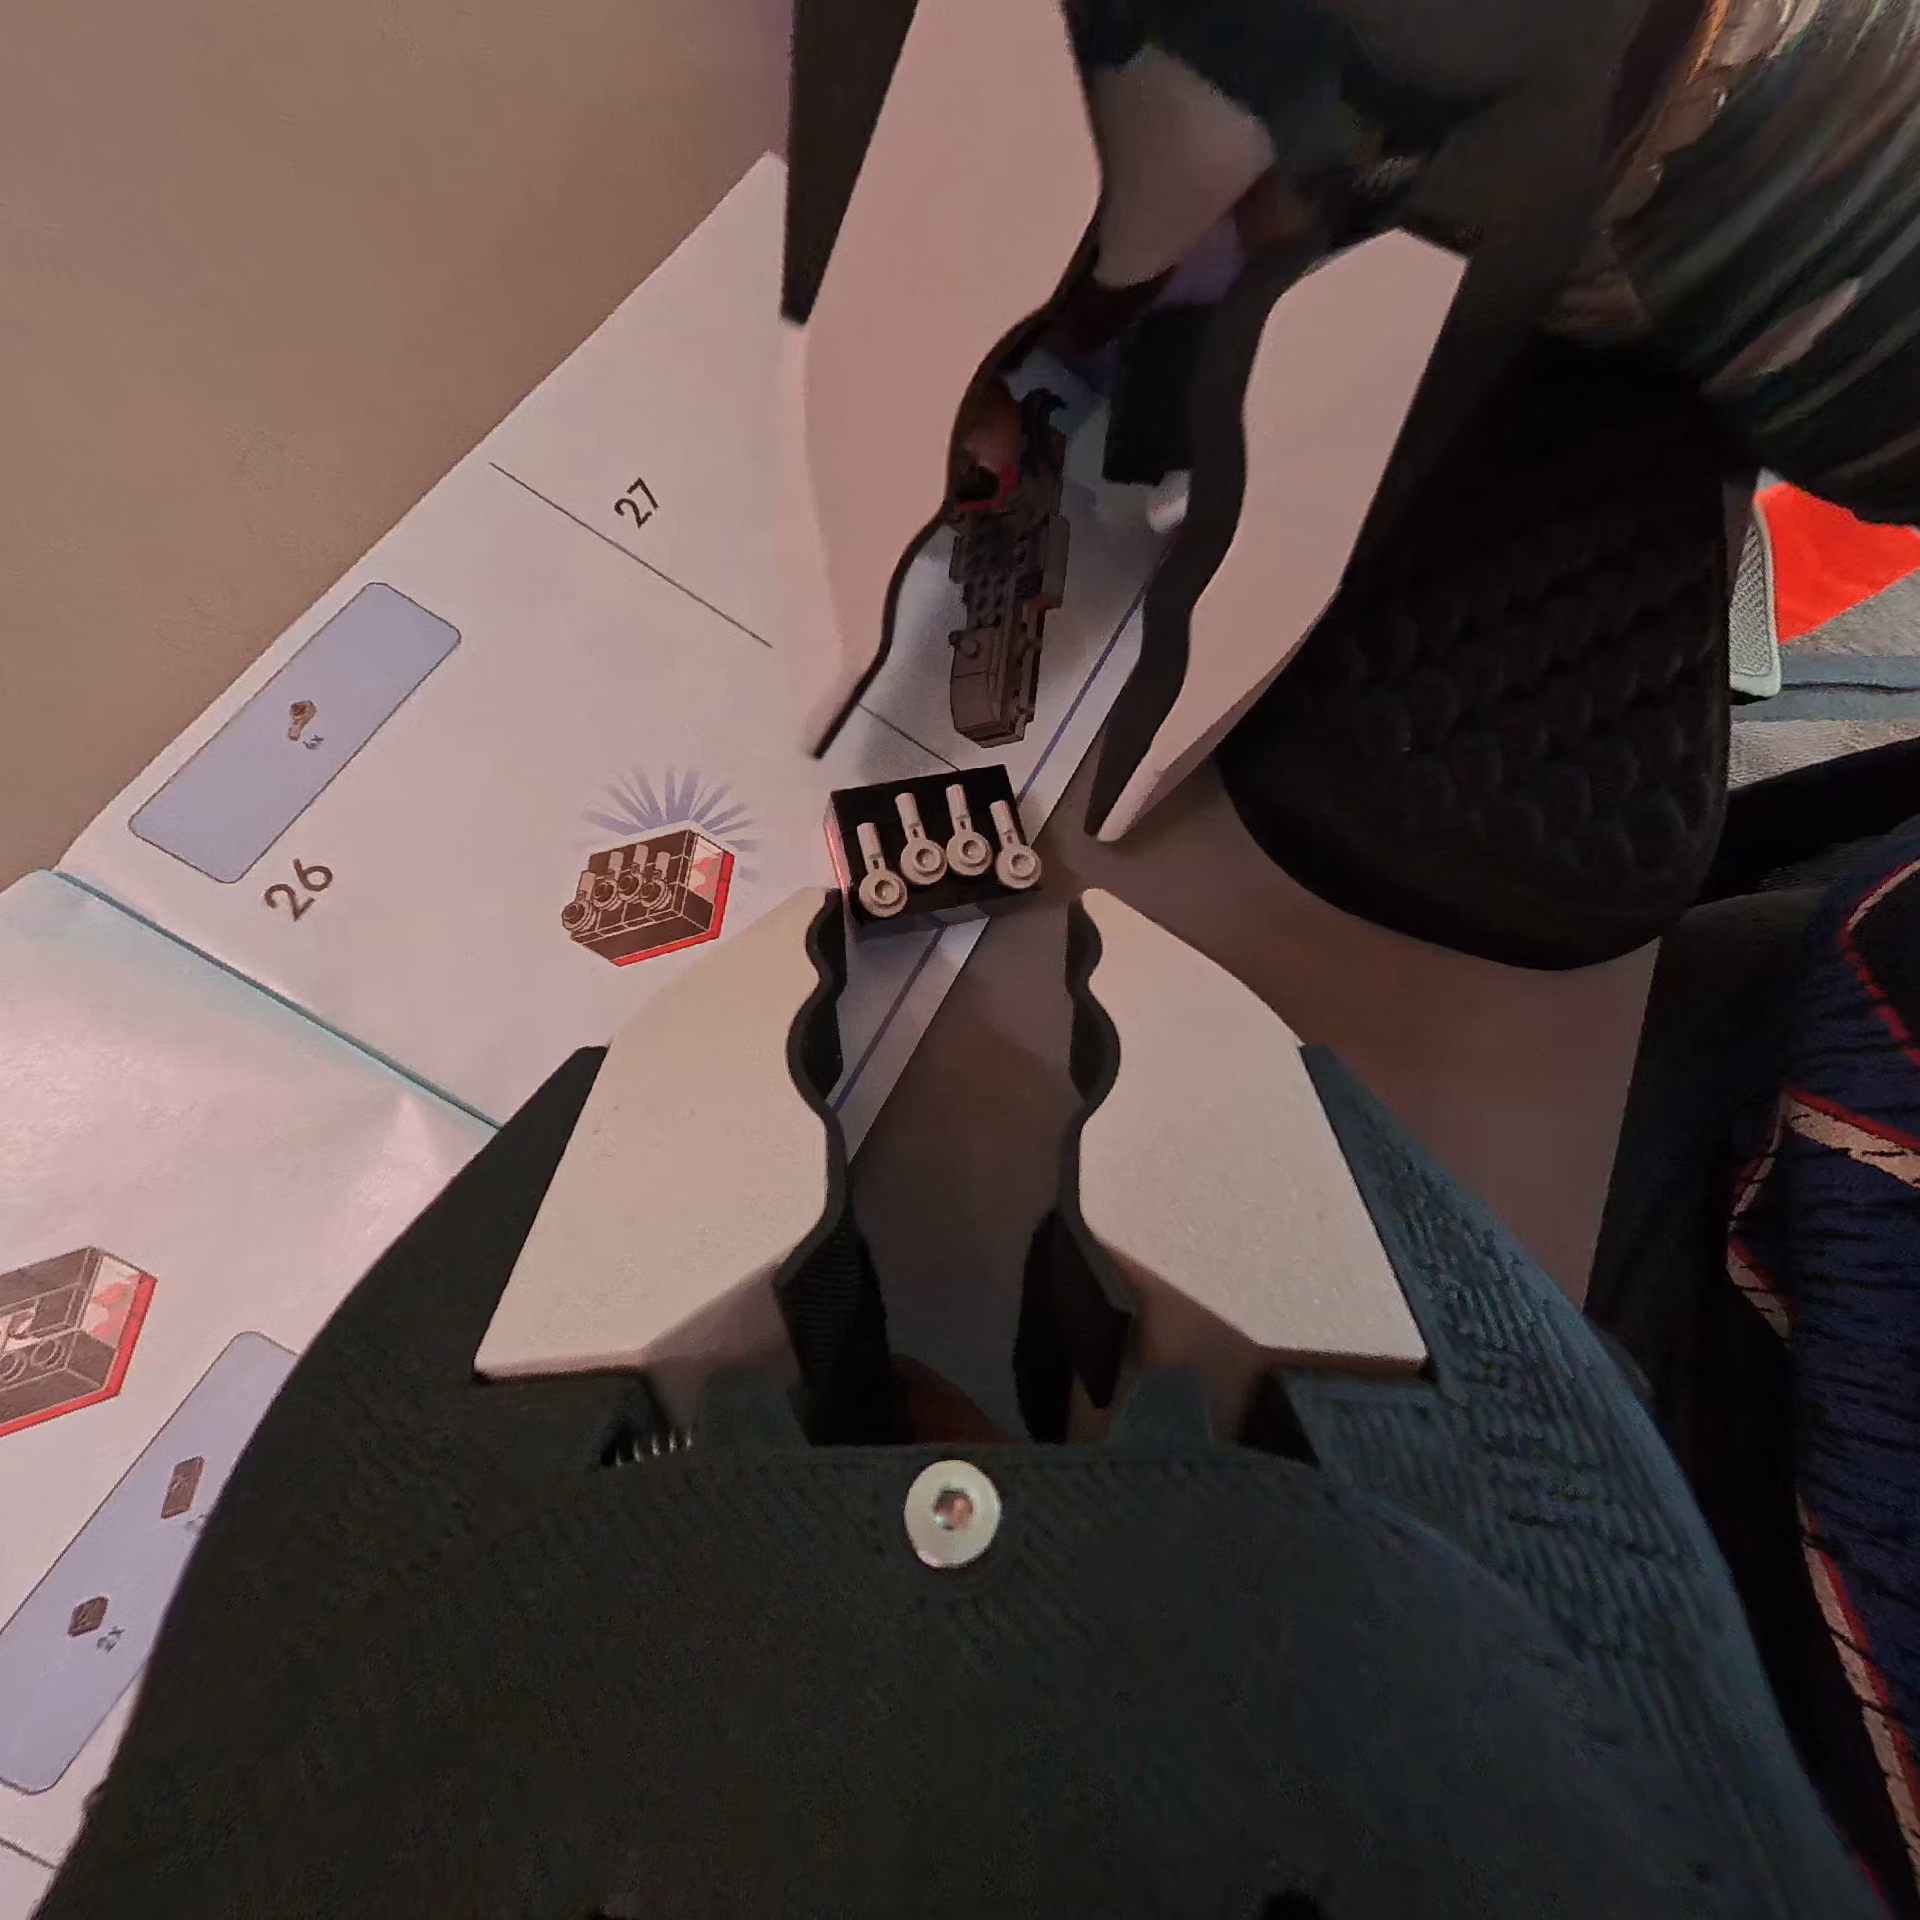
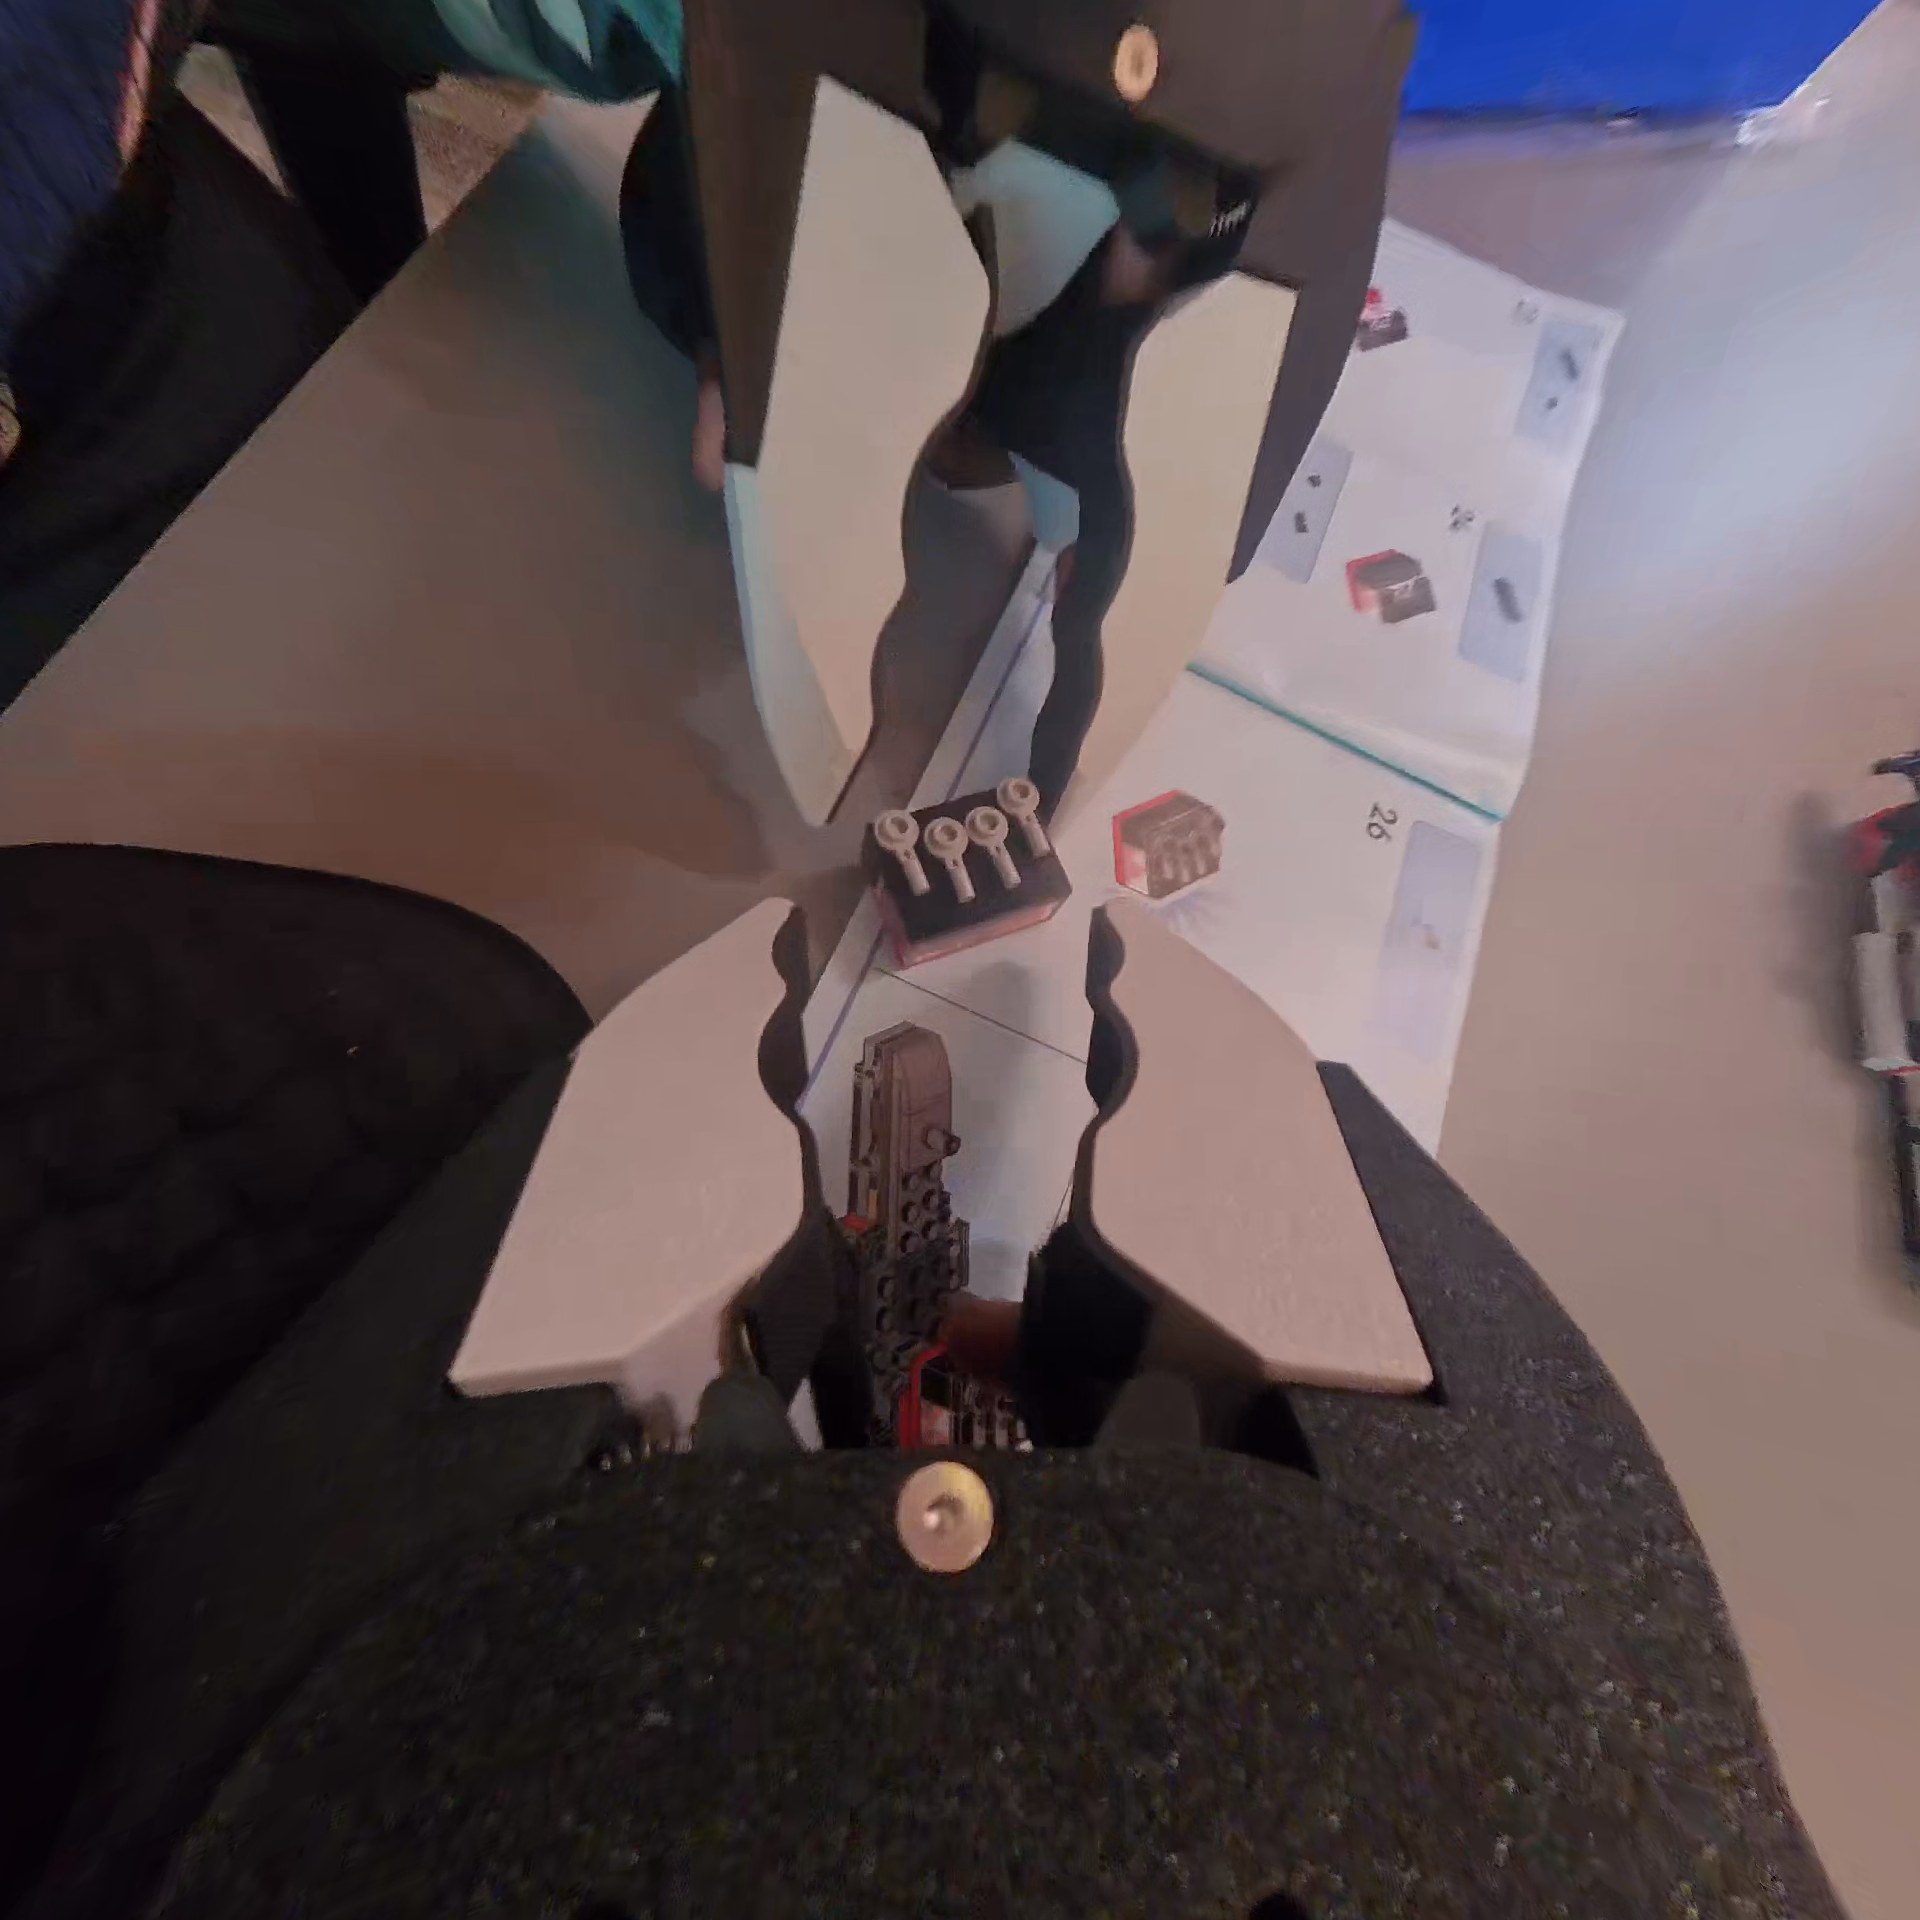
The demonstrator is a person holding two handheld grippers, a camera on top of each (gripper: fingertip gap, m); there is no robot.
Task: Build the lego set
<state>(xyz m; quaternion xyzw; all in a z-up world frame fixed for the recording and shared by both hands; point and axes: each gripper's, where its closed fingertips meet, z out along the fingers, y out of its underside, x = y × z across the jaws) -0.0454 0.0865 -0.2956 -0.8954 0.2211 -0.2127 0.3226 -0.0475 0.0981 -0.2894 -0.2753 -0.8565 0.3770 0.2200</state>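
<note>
The block [image 1: 928, 854] is black with a red side, topped by four pale grey round-ended pieces [image 1: 948, 855]. The booklet [image 1: 436, 790] is white with pale blue boxes, a teal dividing line and printed pictures in dark brown and red. The long build [image 2: 906, 1195] is dark grey and black, red at its near end. Both grippers, left [image 1: 943, 904] and right [image 2: 940, 920], have black speckled bodies, off-white finger faces and black wavy inner edges. The table [image 2: 364, 582] is beige. A blue patch [image 2: 1600, 47] shows at the far corner
</note>
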